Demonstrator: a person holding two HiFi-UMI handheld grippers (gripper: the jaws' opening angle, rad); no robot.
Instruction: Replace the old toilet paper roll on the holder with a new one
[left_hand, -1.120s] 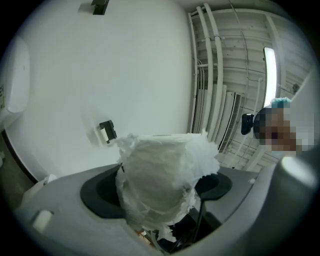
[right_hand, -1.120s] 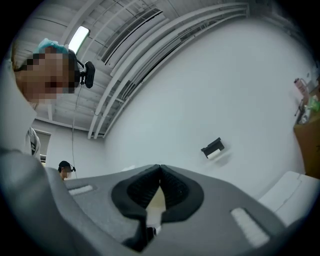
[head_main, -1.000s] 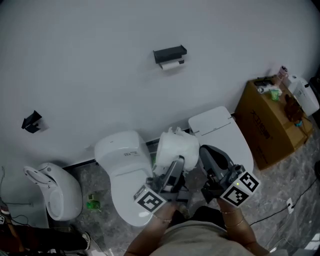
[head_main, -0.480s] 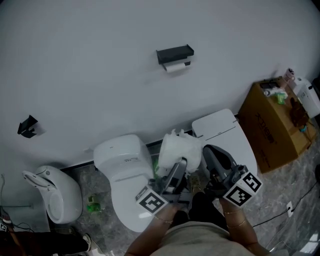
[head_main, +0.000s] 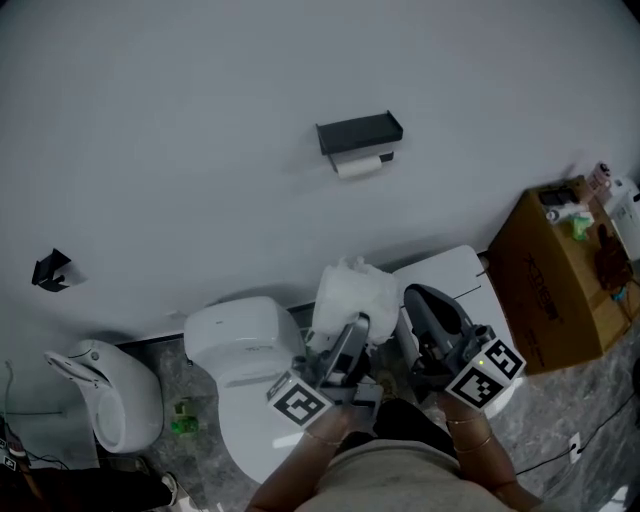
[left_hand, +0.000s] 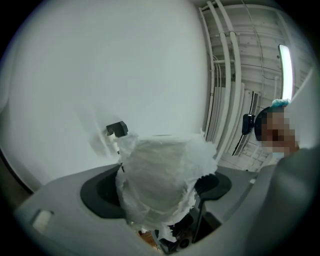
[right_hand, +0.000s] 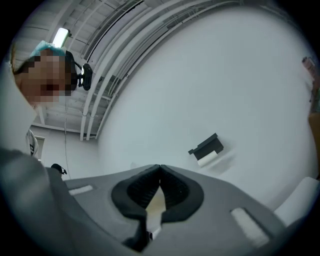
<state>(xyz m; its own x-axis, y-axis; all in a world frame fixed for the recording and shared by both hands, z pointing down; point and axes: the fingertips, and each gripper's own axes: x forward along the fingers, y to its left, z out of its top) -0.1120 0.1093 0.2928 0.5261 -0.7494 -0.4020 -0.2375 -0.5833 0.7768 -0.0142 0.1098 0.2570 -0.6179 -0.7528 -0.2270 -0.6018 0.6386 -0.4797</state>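
Left gripper (head_main: 348, 325) clamps a wrapped roll (head_main: 352, 292), right gripper (head_main: 424, 302) closed empty; toilets (head_main: 243, 332) stand between them and the wall holder (head_main: 359, 131).

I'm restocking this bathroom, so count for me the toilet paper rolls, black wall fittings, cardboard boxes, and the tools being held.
Toilet paper rolls: 2, the wrapped roll in the left tool and the mounted roll
Black wall fittings: 2, the holder and a small bracket
Cardboard box: 1
Tools: 2, left tool and right tool
Total: 7

L grpr (head_main: 348, 335) clamps roll (left_hand: 160, 185) (R grpr (right_hand: 159, 175) shut).
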